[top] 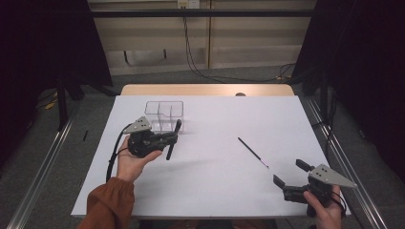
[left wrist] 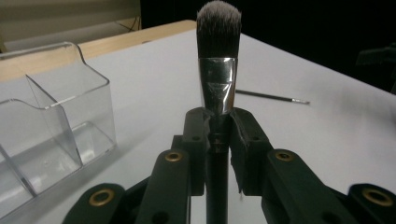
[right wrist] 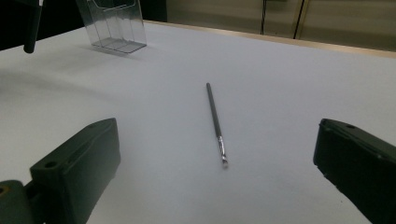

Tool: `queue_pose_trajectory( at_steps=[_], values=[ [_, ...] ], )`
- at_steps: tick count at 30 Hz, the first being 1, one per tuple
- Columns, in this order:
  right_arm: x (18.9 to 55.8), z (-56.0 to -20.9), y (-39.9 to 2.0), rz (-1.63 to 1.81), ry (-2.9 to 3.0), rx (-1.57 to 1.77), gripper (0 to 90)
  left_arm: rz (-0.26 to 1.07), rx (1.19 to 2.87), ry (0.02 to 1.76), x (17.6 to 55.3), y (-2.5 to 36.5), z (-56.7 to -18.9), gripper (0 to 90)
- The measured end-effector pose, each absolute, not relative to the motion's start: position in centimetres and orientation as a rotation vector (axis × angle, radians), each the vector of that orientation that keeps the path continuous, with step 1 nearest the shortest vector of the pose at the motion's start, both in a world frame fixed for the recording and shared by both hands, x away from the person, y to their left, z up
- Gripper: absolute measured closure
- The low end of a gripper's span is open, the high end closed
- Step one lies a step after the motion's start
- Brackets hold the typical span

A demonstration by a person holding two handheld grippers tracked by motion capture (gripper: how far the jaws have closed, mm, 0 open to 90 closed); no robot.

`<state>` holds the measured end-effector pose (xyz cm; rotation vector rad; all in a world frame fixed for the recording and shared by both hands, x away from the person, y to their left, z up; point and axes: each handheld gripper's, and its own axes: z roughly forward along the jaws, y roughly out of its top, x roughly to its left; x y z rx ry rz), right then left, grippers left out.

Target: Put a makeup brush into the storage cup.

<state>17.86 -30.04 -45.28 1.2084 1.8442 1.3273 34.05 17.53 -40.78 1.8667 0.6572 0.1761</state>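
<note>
Clear acrylic formed the compartmented organizer [top: 165, 114], which stood near the desk's [top: 210, 191] far left corner with every compartment visibly empty; no brush had yet been stowed, so the sorting was judged to be at its first placement. Left gripper [top: 174, 139] was clamped on the handle of a makeup brush [left wrist: 218, 70], jaws pressed to it just below the ferrule, and held the brush off the desk just beside the organizer's near right side, not yet over a compartment. In the left gripper view the brush showed a dense, dark, rounded head with paler tips, a polished silver ferrule and a black handle.

Right gripper [top: 289, 172] hovered near the desk's near right corner with its jaws spread wide and nothing between them. A thin liner brush [right wrist: 215, 122] lay flat right of the desk's centre, well apart from the organizer, its fine tip toward the right gripper. Remaining work, as judged: lowering the held brush into a compartment, then fetching the thin one.
</note>
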Motion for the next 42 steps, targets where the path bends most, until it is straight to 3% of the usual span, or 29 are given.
queue_pose_trajectory(
  at_steps=[21, 42],
  values=[
    [17.9, -45.3, -29.9, 1.335, 1.831, 1.207, 0.3, 0.281, 1.799, 0.632, 34.7, 17.2, -38.1, 77.2],
    [17.9, -45.4, -29.9, 1.357, 1.804, 1.213, 0.2, 0.353, 1.755, 0.669, 37.8, 16.3, -37.2, 77.2]
  ],
)
